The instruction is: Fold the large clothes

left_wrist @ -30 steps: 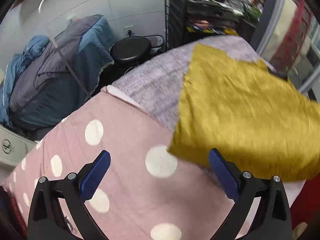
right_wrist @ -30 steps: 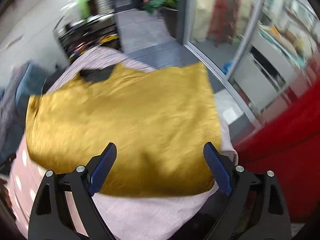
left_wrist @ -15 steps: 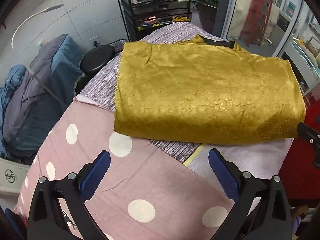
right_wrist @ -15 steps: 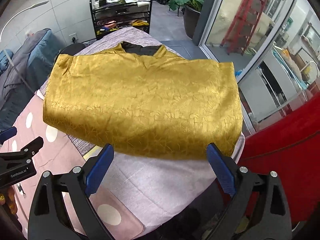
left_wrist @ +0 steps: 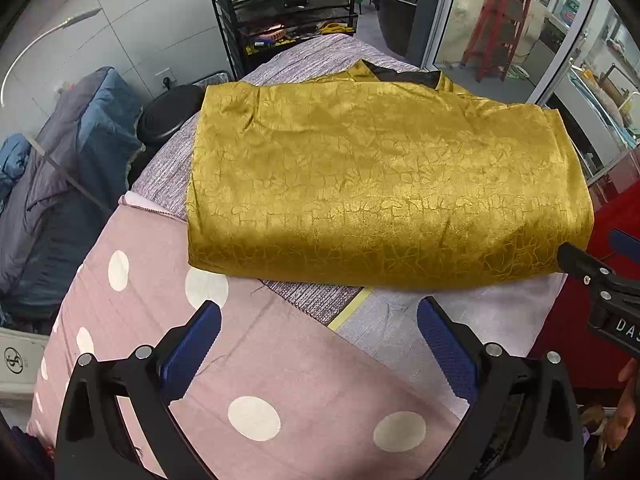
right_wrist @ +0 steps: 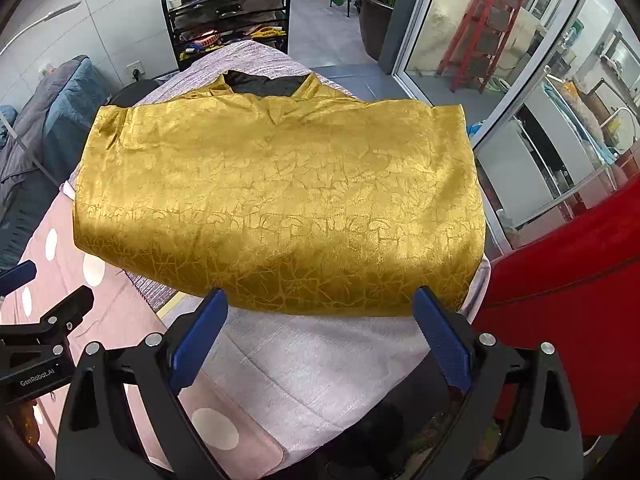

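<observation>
A mustard-gold patterned garment [left_wrist: 380,184] [right_wrist: 280,204] lies folded into a wide rectangle on the cloth-covered table, its black-lined collar [right_wrist: 264,82] at the far edge. My left gripper [left_wrist: 320,340] hangs open over the pink dotted cloth, short of the garment's near left corner. My right gripper [right_wrist: 316,332] is open too, just in front of the garment's near fold, holding nothing. Each gripper shows at the edge of the other's view: the right gripper [left_wrist: 600,280] and the left gripper [right_wrist: 36,316].
The table carries a pink polka-dot cloth [left_wrist: 168,344] and a grey-lilac cloth [right_wrist: 320,364]. A black stool [left_wrist: 168,116] and a pile of blue-grey bedding [left_wrist: 60,176] stand at the left. A black shelf cart [right_wrist: 228,12] is behind; something red [right_wrist: 560,300] sits at the right.
Both grippers pulled back toward the table's near edge and rose, so the whole folded garment now shows. The garment lies still; both grippers stayed open.
</observation>
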`<state>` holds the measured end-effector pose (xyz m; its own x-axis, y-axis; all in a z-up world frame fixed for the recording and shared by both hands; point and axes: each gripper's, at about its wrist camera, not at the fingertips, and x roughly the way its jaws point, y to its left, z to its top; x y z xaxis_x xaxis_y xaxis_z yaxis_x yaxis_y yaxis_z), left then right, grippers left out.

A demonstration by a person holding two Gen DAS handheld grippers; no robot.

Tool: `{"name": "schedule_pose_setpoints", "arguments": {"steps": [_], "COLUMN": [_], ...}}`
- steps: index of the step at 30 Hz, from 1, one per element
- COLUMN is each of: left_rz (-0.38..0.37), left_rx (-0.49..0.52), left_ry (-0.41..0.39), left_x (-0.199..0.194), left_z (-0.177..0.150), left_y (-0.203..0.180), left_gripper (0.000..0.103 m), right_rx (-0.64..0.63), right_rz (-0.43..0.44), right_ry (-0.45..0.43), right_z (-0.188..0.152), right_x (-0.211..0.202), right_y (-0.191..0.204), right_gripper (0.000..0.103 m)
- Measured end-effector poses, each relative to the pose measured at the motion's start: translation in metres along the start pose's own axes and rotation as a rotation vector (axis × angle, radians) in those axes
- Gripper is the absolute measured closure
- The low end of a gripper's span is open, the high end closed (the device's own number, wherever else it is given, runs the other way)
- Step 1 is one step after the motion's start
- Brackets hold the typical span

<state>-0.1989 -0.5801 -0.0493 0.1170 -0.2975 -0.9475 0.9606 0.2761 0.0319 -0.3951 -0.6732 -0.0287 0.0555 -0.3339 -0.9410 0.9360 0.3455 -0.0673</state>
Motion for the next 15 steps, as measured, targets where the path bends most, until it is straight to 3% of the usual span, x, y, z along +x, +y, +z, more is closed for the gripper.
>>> {"name": "schedule_pose_setpoints", "arguments": {"steps": [15], "left_rz": [0.045], "left_rx": [0.007], "left_ry": [0.013], "left_x": [0.0018], "left_z": [0.0021], "left_y": [-0.0040], "left_gripper": [0.006], "right_rx": [0.003], "right_rz": [0.015], "right_ry": [0.016], "right_z": [0.0010], "right_x": [0.0072], "right_y": [-0.0013], "right_gripper": [0.011]}}
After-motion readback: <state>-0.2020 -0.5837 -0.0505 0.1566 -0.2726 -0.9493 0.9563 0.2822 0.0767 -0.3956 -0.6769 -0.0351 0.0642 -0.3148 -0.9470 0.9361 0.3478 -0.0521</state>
